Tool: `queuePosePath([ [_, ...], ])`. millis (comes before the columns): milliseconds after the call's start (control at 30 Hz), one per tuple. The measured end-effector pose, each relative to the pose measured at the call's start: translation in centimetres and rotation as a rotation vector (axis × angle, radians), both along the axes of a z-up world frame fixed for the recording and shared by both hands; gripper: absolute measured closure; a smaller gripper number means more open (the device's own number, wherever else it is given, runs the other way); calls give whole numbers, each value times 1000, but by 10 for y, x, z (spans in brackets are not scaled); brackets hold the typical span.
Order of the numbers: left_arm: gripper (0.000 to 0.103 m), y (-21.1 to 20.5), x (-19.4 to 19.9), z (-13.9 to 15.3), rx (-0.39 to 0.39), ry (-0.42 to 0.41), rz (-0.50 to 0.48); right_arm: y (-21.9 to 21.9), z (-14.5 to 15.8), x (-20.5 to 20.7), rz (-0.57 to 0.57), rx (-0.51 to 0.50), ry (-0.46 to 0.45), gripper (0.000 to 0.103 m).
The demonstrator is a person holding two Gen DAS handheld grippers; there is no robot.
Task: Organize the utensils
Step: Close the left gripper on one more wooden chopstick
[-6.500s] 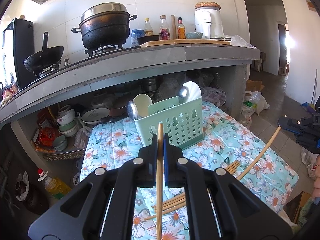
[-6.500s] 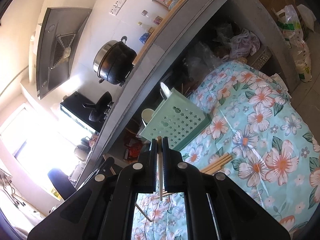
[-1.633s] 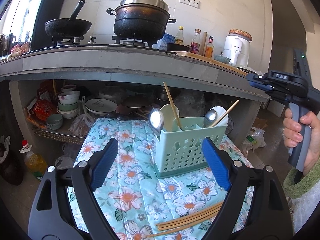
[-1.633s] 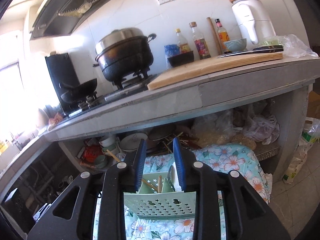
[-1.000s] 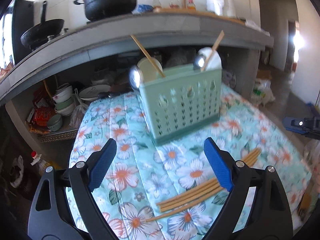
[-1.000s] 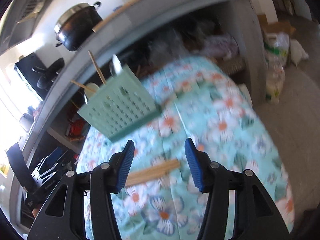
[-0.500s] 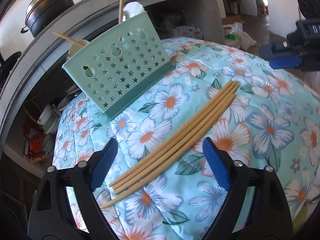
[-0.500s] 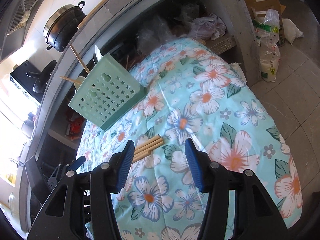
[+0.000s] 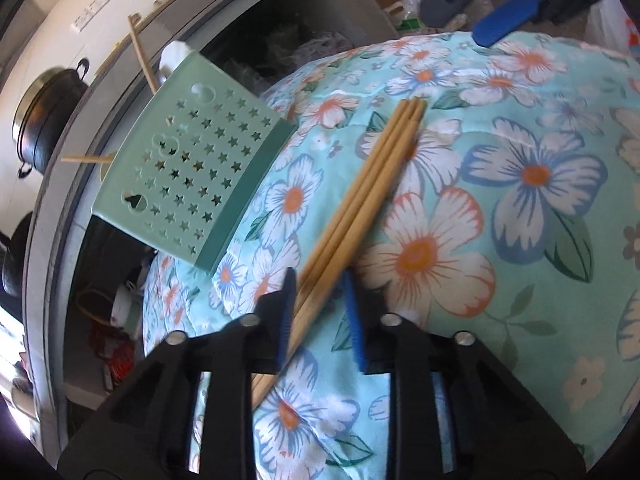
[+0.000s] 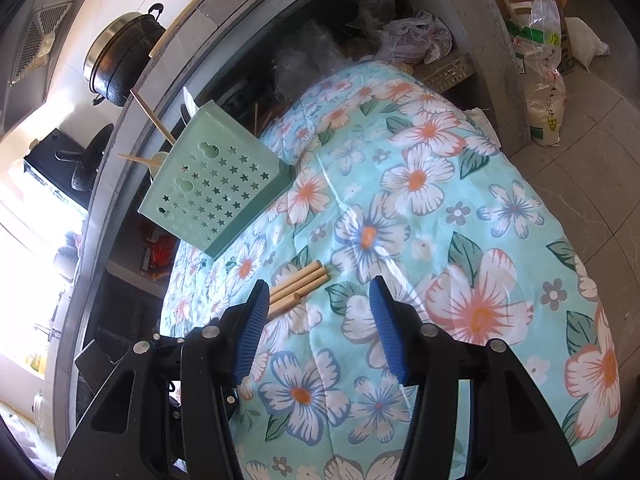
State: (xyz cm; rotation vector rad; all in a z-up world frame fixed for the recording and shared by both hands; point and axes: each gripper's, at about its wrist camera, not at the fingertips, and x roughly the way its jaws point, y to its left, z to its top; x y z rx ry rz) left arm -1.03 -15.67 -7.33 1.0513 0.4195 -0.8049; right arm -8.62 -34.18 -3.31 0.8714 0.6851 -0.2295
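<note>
Several wooden chopsticks lie side by side on the floral cloth. My left gripper is low over their near ends, its jaws closing on the bundle, which fills the gap between the blue pads. The mint star-punched holder stands behind them with two chopsticks and a spoon in it. In the right wrist view my right gripper hovers open over the cloth with nothing between its fingers. The far ends of the chopsticks lie just left of its left finger. The holder is further back.
A grey counter edge with a black pot runs behind the holder, with cluttered shelves under it. The cloth drops off at the right to a tiled floor with sacks. The right gripper's blue pad shows at the left view's top right.
My left gripper has sunk toward the chopsticks and rolled, and its wide jaws have come in around the bundle's near ends. The right gripper has dropped slightly, still open.
</note>
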Motion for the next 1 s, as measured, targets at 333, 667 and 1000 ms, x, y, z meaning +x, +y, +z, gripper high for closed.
queuePosePath([
  [333, 99, 7, -12, 3, 18, -48, -27, 0, 4, -4, -8, -3, -9, 52],
  [667, 99, 32, -38, 21, 10, 31, -49, 3, 9, -5, -2, -10, -21, 52],
  [1000, 91, 45, -29, 32, -52, 319, 16, 8, 12, -2, 7, -7, -27, 52],
])
